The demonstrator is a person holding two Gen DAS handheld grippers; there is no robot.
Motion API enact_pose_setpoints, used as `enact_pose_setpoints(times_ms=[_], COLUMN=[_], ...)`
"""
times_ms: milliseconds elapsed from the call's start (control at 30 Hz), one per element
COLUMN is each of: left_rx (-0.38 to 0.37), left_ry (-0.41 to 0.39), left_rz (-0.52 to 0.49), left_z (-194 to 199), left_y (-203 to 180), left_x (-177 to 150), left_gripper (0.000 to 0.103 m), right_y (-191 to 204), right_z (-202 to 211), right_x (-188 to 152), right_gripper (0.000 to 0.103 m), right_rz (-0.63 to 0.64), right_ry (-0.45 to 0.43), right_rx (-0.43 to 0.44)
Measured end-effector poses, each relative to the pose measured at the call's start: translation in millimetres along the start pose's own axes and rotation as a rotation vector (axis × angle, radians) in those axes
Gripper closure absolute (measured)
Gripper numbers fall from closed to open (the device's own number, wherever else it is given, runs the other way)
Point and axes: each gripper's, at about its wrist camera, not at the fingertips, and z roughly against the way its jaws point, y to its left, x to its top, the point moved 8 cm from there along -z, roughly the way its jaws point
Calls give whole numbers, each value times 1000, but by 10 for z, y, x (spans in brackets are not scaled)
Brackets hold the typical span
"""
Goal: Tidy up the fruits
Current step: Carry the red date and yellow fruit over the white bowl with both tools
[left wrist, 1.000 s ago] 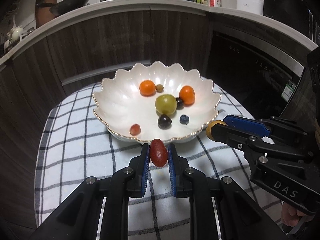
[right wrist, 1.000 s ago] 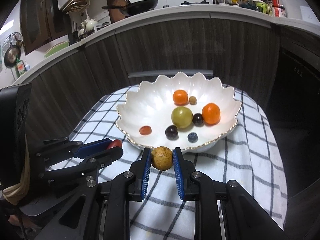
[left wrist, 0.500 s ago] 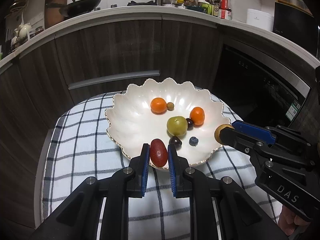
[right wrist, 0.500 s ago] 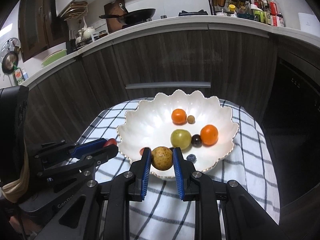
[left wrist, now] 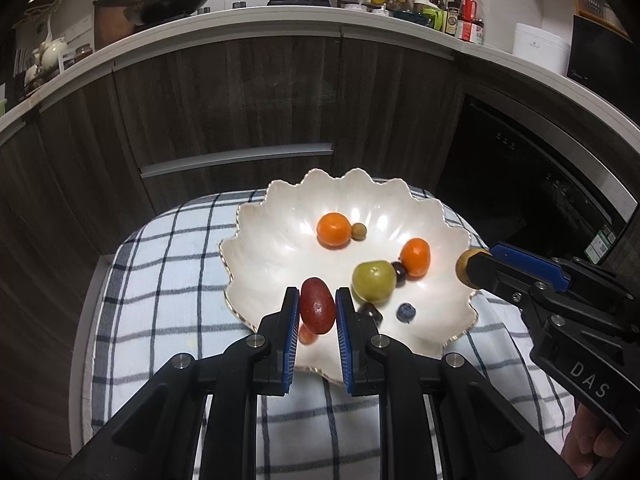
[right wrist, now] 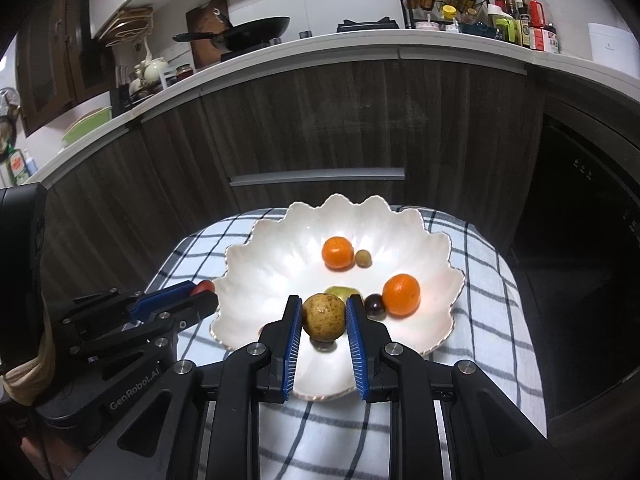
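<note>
Two fruits carried at once, one per gripper, above the near edge of the scalloped white bowl (left wrist: 256, 236), presumably so both can be dropped in together with the fruit already gathered there.

Left gripper (left wrist: 317, 307): clenched on a dark red oval fruit (left wrist: 317, 311), gripped at its sides, long axis upright, above the bowl's near-left rim. Right gripper (right wrist: 323, 316): clamped on a round brown speckled fruit (right wrist: 323, 317), above the near rim.

Both angled down toward the bowl, well placed for a release.

Inside the bowl: two oranges (left wrist: 334, 230), a green fruit (left wrist: 373, 282), dark berries, a blueberry (left wrist: 406, 312), mostly toward the middle and right.

Bowl centred on a checked cloth (left wrist: 160, 280), over a small table.
</note>
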Motion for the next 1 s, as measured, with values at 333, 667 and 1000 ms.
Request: enact_pose_setpoints(times_ms=[333, 667, 1000], left_rx=[5, 18, 20], left_ry=[18, 47, 74], left_rz=[22, 34, 58], left_z=[-193, -481, -774], left_y=[89, 207, 335], left_x=[217, 295, 320], left_gripper=[84, 84, 84], right_y=[-127, -223, -292], right_z=[-209, -504, -831], right_x=[200, 369, 383], right_gripper=[79, 79, 79], right_rz=[-13, -13, -28], right_ry=[25, 38, 69], right_rx=[-26, -36, -42])
